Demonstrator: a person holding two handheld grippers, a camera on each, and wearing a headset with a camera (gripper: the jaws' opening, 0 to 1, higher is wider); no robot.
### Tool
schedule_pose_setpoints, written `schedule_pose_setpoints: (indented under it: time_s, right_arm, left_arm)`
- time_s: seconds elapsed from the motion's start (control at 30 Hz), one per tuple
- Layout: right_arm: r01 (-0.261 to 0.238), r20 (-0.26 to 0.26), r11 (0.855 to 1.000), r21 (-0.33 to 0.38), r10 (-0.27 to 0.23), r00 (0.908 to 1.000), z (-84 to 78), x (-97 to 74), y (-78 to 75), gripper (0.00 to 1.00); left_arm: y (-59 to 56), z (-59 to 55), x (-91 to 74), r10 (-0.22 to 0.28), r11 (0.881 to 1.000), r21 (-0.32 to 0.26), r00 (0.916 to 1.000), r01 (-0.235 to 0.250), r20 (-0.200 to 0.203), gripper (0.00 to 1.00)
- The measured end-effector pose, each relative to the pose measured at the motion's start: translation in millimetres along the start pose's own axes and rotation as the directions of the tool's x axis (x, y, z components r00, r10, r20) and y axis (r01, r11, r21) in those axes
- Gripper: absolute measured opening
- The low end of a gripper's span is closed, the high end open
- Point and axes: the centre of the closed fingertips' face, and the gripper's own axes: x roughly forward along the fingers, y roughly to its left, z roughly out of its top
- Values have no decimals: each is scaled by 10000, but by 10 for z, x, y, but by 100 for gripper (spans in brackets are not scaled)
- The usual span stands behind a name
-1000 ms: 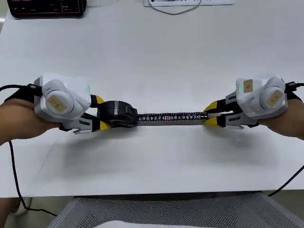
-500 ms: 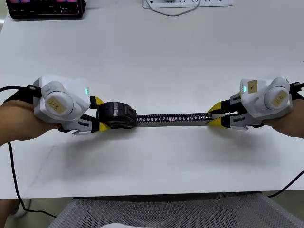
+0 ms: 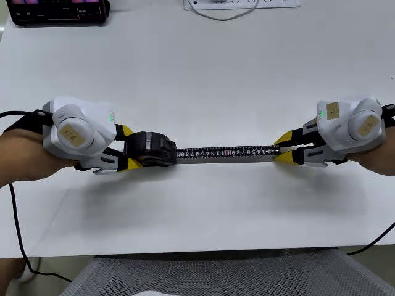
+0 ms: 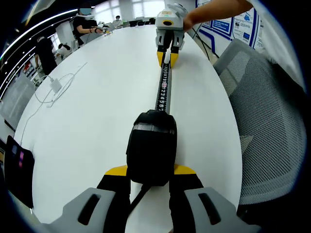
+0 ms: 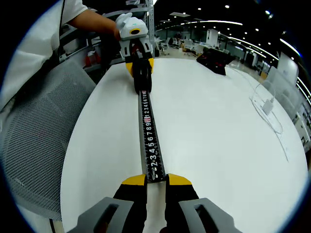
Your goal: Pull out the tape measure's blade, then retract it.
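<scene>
A black tape measure case (image 3: 150, 148) lies on the white table (image 3: 203, 74), and my left gripper (image 3: 128, 148) is shut on it; up close the case (image 4: 151, 145) sits between the yellow-tipped fingers (image 4: 116, 171). The dark numbered blade (image 3: 225, 152) runs out rightwards from the case to my right gripper (image 3: 284, 148), which is shut on its end. In the right gripper view the blade (image 5: 148, 141) stretches straight away from my right gripper (image 5: 155, 180) to the case (image 5: 141, 77) held by the left gripper (image 5: 138, 63). The left gripper view shows the blade (image 4: 164, 90) leading to the right gripper (image 4: 167, 57).
A black device (image 3: 58, 9) with lit keys sits at the table's far left corner. A white power strip (image 3: 241, 4) with a cable lies at the far edge. A grey mesh chair (image 3: 216, 274) stands below the near edge. Black cables trail from both grippers.
My right gripper has moved to the right with the blade end, and a longer stretch of blade now shows. The left gripper and case have held nearly still.
</scene>
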Motion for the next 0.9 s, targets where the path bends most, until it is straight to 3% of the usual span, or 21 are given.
schedule_pose_setpoints:
  time_s: [0.9]
  right_arm:
    - [-49, -341, 10000, 6, 49, 9994, -152, -135, -12, 9]
  left_arm:
    - [1, 1, -1, -8, 10000, 9, 10000, 8, -9, 25]
